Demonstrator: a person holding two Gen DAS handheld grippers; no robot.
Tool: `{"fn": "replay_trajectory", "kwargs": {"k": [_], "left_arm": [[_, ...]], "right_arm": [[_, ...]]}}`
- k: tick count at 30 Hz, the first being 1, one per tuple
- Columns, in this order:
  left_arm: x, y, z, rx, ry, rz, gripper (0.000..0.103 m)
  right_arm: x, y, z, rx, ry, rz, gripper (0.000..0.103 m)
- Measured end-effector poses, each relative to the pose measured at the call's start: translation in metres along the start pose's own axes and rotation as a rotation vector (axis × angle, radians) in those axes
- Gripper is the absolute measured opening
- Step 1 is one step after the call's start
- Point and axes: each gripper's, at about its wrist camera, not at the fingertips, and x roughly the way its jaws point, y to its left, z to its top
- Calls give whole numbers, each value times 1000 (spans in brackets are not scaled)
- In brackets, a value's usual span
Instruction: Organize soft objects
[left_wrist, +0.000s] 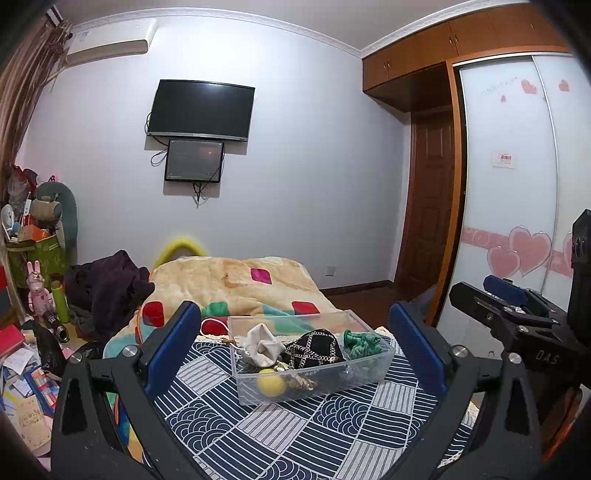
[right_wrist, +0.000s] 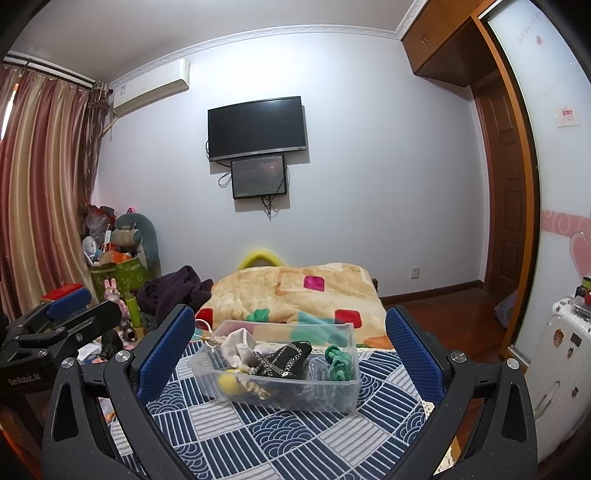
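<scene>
Both grippers hover wide open before the filled bin

Clearly, the soft things lie together inside a clear plastic bin (left_wrist: 314, 384) (right_wrist: 284, 395), which sits on a blue-and-white patterned cloth (left_wrist: 280, 432) (right_wrist: 280, 439) spread over the bed, toward the cloth's far edge. In the bin, from the left wrist view, a cream cloth pouch (left_wrist: 260, 345) lies at the far left, a black pouch with chain trim (left_wrist: 314, 349) in the middle, and a green knotted piece (left_wrist: 360, 341) at the right end. A yellow ball (left_wrist: 271, 382) rests against the near wall at the left corner, touching a tan braided rope (left_wrist: 301, 380) just beside it.

The left gripper (left_wrist: 295, 354) holds its blue-padded jaws spread wide apart, with nothing between them but the view of the bin. The right gripper (right_wrist: 290, 356) likewise has its jaws fully parted and grips nothing; in its view the bin sits between the two pads, apart from both. The right gripper also shows at the right edge of the left wrist view.

Beyond the cloth's far edge lies a beige blanket (left_wrist: 236, 284) (right_wrist: 295, 291) with coloured patches. A dark television (left_wrist: 201, 110) (right_wrist: 256, 127) hangs on the wall behind.
</scene>
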Motion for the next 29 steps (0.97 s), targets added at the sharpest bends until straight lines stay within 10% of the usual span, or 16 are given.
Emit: {"fn": "replay_trajectory", "kwargs": {"k": [29], "left_arm": [[3, 4, -4, -14, 26, -37, 103]], "right_arm": [[3, 0, -4, 8, 16, 4, 103]]}}
